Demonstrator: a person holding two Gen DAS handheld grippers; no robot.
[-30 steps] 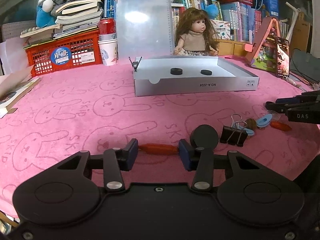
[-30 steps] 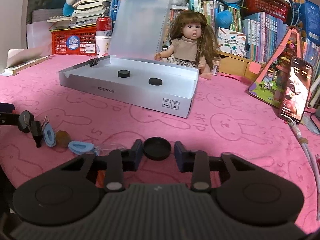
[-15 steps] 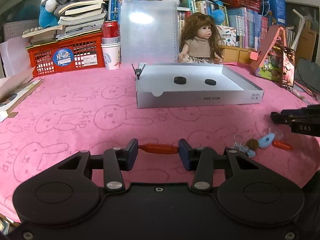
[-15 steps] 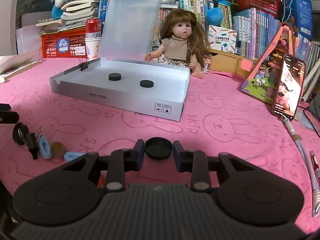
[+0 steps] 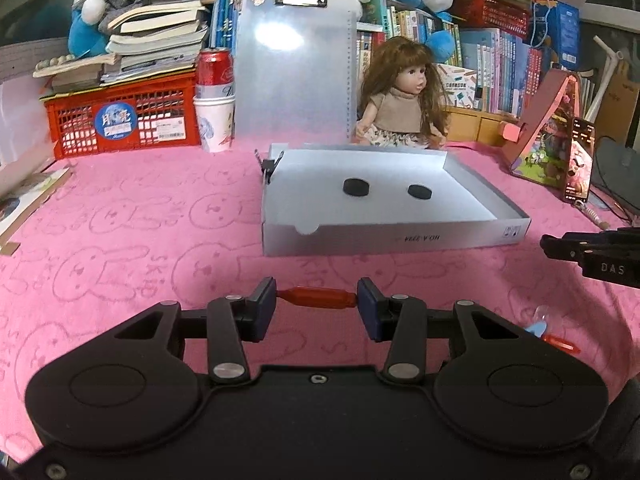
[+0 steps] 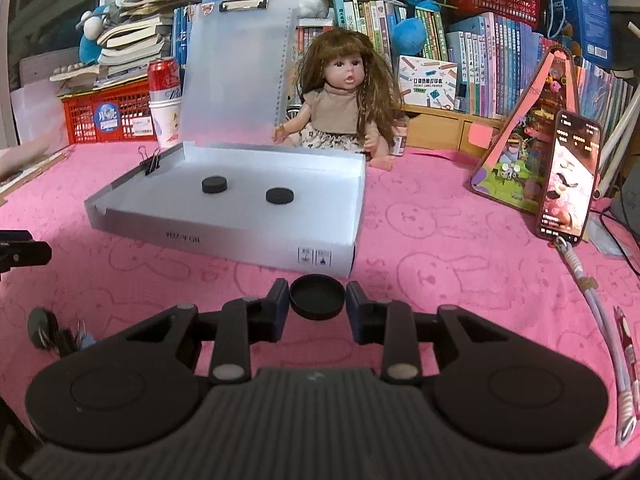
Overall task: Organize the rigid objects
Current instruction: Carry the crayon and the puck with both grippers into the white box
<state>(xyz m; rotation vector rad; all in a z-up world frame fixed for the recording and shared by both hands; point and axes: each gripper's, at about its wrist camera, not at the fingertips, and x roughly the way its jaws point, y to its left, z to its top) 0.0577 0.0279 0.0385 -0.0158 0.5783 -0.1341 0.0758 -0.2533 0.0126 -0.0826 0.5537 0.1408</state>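
My left gripper [image 5: 316,299] is shut on a red plastic piece [image 5: 317,297], held crosswise between its blue pads above the pink cloth. My right gripper [image 6: 317,297] is shut on a round black cap [image 6: 317,296]. Ahead of both lies an open silver box [image 5: 396,237] [image 6: 224,236] with its lid up. Two black discs [image 5: 356,187] [image 5: 419,191] rest on its white floor; in the right wrist view the discs [image 6: 214,184] [image 6: 279,195] sit left of centre. The right gripper's tip [image 5: 592,254] shows at the right edge of the left wrist view.
Small loose items [image 5: 548,330] [image 6: 54,330] lie on the pink cloth. A doll [image 5: 402,98] sits behind the box, with a red crate [image 5: 120,120], a can on paper cups [image 5: 214,100] and books at the back. A phone [image 6: 568,180] leans at the right; a cable [image 6: 600,308] runs beside it.
Both grippers have lifted with their loads and come nearer the silver box. The loose items on the cloth have slid down and outward in both views.
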